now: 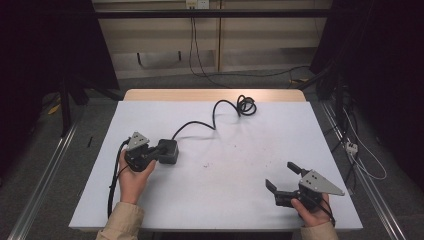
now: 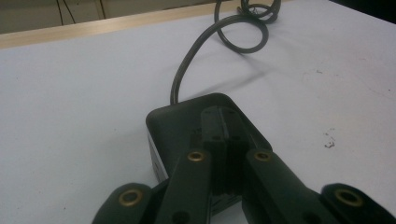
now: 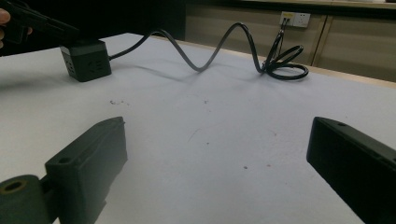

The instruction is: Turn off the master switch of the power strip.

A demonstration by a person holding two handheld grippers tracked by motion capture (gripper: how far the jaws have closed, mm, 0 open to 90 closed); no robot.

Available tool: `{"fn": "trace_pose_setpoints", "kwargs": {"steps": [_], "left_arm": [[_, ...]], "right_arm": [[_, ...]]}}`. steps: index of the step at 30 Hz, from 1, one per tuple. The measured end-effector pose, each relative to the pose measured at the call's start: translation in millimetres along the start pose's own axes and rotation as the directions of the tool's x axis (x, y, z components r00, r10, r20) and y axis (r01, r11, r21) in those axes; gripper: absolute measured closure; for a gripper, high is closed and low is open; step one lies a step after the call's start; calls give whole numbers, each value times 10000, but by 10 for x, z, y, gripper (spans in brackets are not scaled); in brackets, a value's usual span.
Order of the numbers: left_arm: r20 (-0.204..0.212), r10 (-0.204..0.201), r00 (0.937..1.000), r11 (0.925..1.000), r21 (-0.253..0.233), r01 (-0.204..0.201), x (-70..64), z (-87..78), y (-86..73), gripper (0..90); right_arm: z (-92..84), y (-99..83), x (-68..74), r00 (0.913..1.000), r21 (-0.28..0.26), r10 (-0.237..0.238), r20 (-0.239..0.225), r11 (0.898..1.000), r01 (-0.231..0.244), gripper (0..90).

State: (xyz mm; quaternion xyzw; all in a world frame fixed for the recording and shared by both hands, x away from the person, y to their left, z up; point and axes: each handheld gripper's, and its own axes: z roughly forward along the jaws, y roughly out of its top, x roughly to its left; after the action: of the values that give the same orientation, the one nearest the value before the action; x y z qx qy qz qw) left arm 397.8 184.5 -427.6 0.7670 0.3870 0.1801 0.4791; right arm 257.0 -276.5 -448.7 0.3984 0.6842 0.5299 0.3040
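High view, left gripper [image 1: 161,151] fingers closed atop black socket cube [image 1: 169,151] (cable [image 1: 215,117] coiled behind), right gripper [image 1: 282,179] fingers wide, empty.

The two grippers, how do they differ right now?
The left gripper has its jaws shut, resting on top of the black power cube; the right gripper stands wide open with nothing between its jaws. The left gripper sits at the table's left side by the cube's cable; the right gripper is near the front right corner, apart from both. Both are black and hand-held.
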Motion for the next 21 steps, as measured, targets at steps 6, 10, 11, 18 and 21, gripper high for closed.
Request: {"fn": "trace_pose_setpoints", "kwargs": {"steps": [6, 10, 11, 18, 21], "left_arm": [[-78, 159, 9998, 9999, 11, -159, -12, 0, 1, 900], [-61, 182, 9998, 9998, 42, -182, -5, -2, 1, 900], [-55, 135, 9999, 9999, 35, -134, -7, -1, 0, 900], [-94, 259, 9996, 9997, 58, -258, -12, -2, 2, 900], [-46, 130, 9999, 9999, 12, -130, -10, 1, -2, 900]], "right_arm": [[0, 3, 5, 10000, 6, -24, 6, 10000, 24, 46], [-2, 4, 5, 10000, -4, -23, 7, 10000, 23, 46], [-2, 3, 4, 10000, -1, -14, 8, 10000, 14, 46], [-1, 3, 5, 10000, 0, -26, 0, 10000, 26, 47], [-1, 3, 4, 10000, 4, -16, 9, 10000, 16, 47]]}}
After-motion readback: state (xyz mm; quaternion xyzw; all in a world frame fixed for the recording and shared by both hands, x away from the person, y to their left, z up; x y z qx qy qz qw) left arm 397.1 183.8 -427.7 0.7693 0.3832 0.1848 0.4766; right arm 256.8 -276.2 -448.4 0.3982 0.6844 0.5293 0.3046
